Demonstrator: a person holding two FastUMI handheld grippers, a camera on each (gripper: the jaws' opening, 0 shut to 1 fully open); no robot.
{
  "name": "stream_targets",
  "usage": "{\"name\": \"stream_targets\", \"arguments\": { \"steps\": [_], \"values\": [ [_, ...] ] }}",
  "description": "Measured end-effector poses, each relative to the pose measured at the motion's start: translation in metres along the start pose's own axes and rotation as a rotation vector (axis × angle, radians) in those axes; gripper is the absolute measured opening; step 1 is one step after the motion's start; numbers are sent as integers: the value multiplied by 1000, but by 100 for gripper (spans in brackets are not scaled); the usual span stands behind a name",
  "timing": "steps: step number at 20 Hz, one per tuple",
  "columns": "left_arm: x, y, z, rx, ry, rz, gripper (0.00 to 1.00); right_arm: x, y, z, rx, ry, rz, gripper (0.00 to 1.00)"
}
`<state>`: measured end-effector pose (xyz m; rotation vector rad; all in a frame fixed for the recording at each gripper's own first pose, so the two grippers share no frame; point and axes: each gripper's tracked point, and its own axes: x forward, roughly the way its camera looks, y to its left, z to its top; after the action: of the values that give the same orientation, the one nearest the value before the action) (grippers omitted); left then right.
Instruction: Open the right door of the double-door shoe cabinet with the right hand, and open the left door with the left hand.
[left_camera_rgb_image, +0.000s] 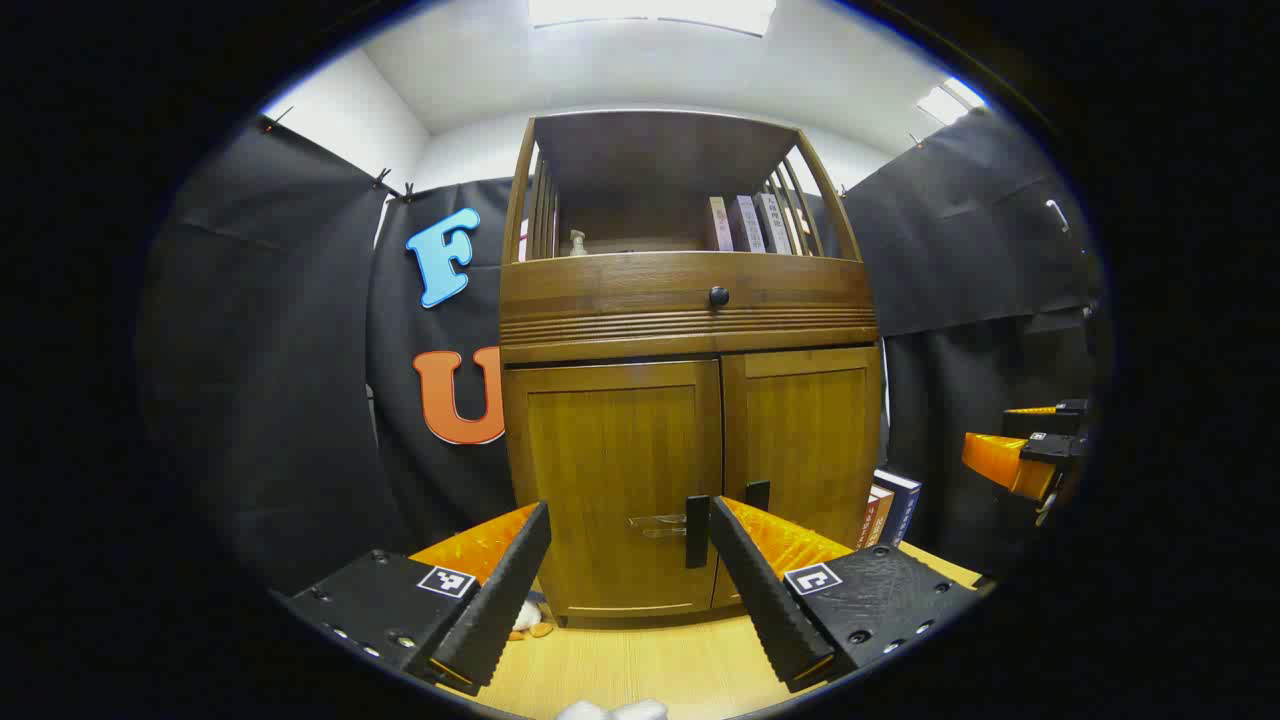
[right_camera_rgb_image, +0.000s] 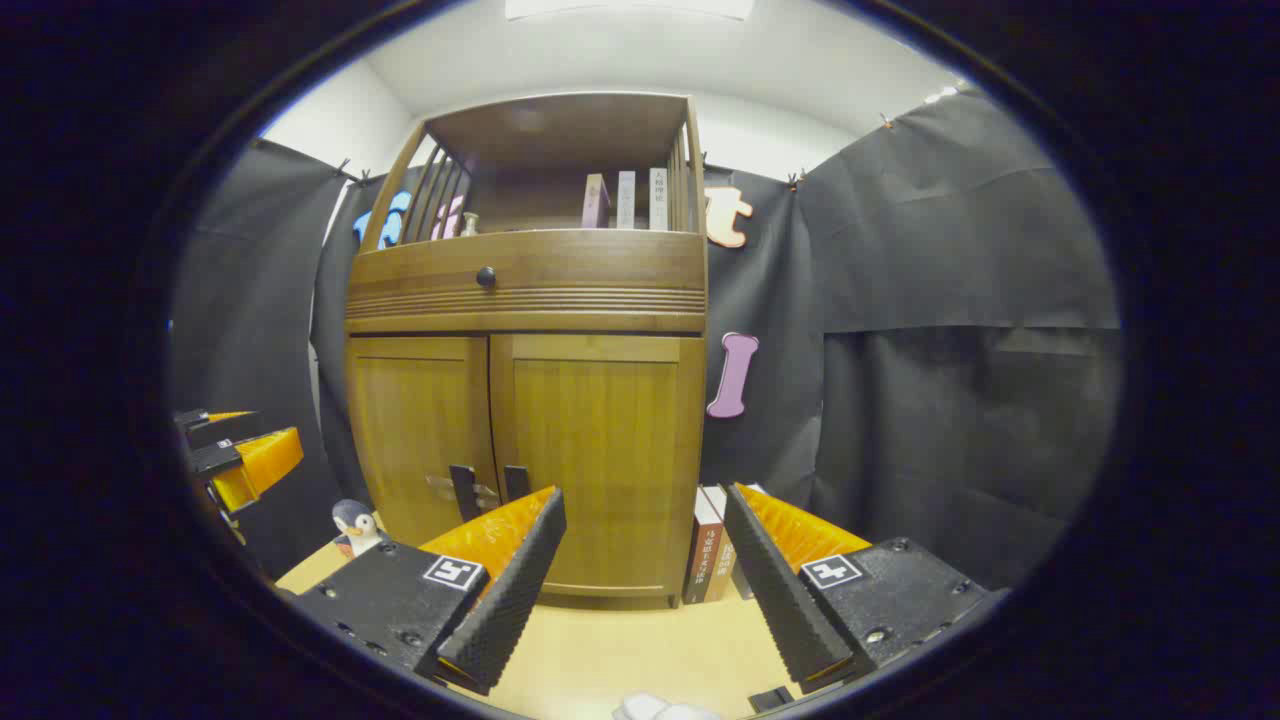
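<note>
My left gripper (left_camera_rgb_image: 628, 560) is released, jaws spread wide, nothing between them. Straight ahead past the fingers is the left door (left_camera_rgb_image: 612, 480) of the shoe cabinet (left_camera_rgb_image: 690, 300), fully closed; its dark vertical handle (left_camera_rgb_image: 697, 531) sits just inside my right-hand finger, not touched yet. My right gripper (right_camera_rgb_image: 645, 560) is also released and empty, fingers wide apart. The right door (right_camera_rgb_image: 600, 460) is ahead and a bit left of it, closed too; its handle (right_camera_rgb_image: 517, 482) sits just above my left-hand finger tip, off the gap's centre. In the left gripper view the right gripper (left_camera_rgb_image: 1020, 455) is off to the far right, well apart from the cabinet.

Neither door is started, so I judge this as the approach step. To do it well: shift the right gripper left until the handle sits centred between the fingers, go in level, clench on the bar, then pull along the door's arc, not straight back. Same for the left side. The two handles are close together at the centre seam, so take care not to catch the wrong one.

Stuff near the tongs: books (right_camera_rgb_image: 706, 550) stand just right of the cabinet base, a penguin toy (right_camera_rgb_image: 352, 524) on the left side, both could be clipped by a swinging door or finger.
</note>
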<state>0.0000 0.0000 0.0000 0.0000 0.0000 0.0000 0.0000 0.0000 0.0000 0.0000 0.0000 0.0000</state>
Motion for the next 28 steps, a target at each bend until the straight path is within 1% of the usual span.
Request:
{"name": "stream_targets", "arguments": {
  "steps": [5,11,16,17,20,23,28],
  "values": [
    [-3,0,0,-2,9,-6,96,-6,-1,-3,-5,7,-5,99],
    [-17,6,-4,-6,17,9,96,-2,1,-11,-9,17,-1,99],
    [-23,15,-4,-7,24,19,96,14,10,-35,-27,39,6,100],
    [-26,18,-5,-2,25,23,96,18,15,-42,-28,51,12,100],
    [-35,28,-9,9,36,40,96,36,36,-65,-29,90,60,100],
    [-48,43,-13,21,47,74,96,59,57,-80,-20,108,96,100],
    [-66,74,-22,15,75,143,96,117,98,-107,-16,156,142,100]
  ]
}}
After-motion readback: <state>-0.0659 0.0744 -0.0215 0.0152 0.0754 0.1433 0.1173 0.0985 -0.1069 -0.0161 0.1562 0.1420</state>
